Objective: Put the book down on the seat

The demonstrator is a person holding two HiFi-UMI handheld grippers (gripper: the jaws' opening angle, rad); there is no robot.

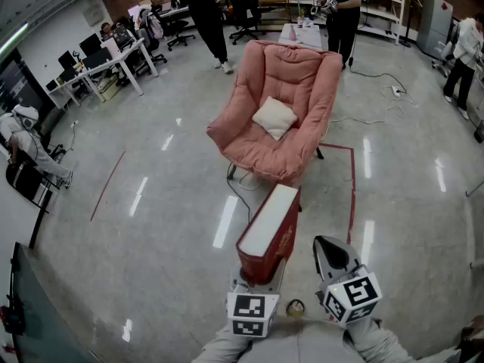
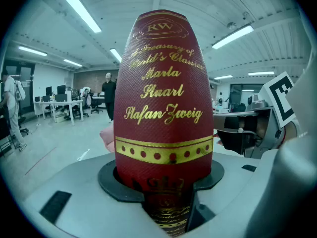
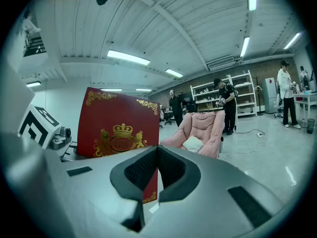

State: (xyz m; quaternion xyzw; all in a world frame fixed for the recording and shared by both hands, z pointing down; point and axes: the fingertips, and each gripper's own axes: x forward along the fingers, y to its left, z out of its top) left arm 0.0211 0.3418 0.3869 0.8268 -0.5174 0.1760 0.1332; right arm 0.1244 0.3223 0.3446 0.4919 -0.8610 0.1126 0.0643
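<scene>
My left gripper (image 1: 258, 269) is shut on a thick red book (image 1: 268, 221) and holds it off the floor, its white page edge facing up. In the left gripper view the book's spine (image 2: 163, 93), lettered in gold, stands between the jaws of the left gripper (image 2: 166, 187). The pink padded seat (image 1: 291, 97) stands ahead of the book, with a white cushion (image 1: 274, 117) lying on it. To the right of the book my right gripper (image 1: 326, 243) is shut and holds nothing. The right gripper view shows the right gripper (image 3: 157, 150), the book's crowned cover (image 3: 119, 128) and the seat (image 3: 200, 128).
Red tape (image 1: 352, 195) marks the floor beside the seat, and a cable (image 1: 370, 119) trails to its right. Two people (image 1: 206, 13) (image 1: 342, 10) stand behind it near shelves. Desks (image 1: 113, 59) line the left side. Another person (image 1: 461, 59) stands far right.
</scene>
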